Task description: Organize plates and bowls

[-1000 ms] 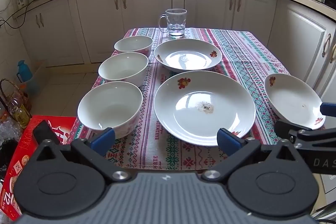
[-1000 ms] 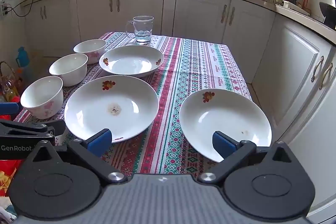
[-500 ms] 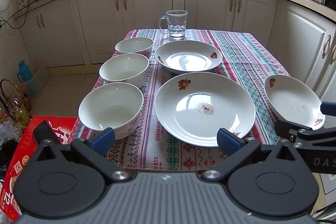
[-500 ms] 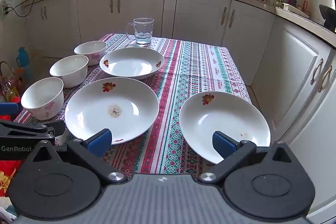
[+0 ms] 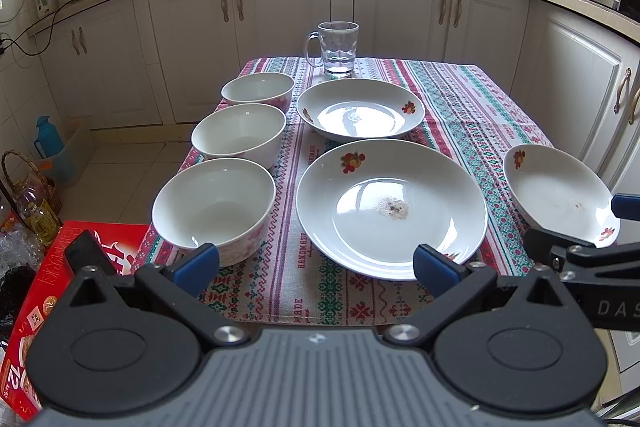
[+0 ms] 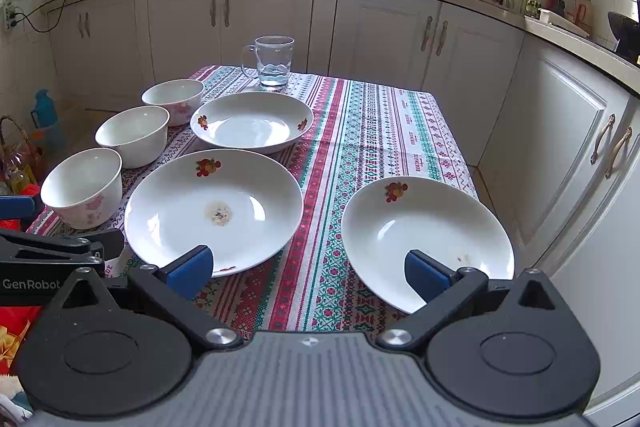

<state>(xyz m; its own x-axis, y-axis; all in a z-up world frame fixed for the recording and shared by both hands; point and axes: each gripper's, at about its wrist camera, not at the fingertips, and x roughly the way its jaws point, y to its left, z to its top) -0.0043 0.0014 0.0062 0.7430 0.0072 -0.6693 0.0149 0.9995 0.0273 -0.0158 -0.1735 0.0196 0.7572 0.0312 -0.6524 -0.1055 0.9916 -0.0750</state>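
Both tongs hang at the near edge of the bench (image 5: 460, 95), spread wide and pinching nothing: the left tongs (image 5: 316, 265) between the near bowl (image 5: 214, 211) and the big plate (image 5: 392, 207), the right tongs (image 6: 308, 269) between that plate and the right plate (image 6: 428, 239).

Nothing looks stacked yet. I'd judge the right plate the natural first pick: slide 1 tong under its near rim, clamp firmly, lift level, and set it on the big plate.

Farther back sit 2 more bowls, mid bowl (image 5: 240, 135) and far bowl (image 5: 258, 93), and the far plate (image 5: 360, 113). Mind the mug (image 5: 338, 47) behind.
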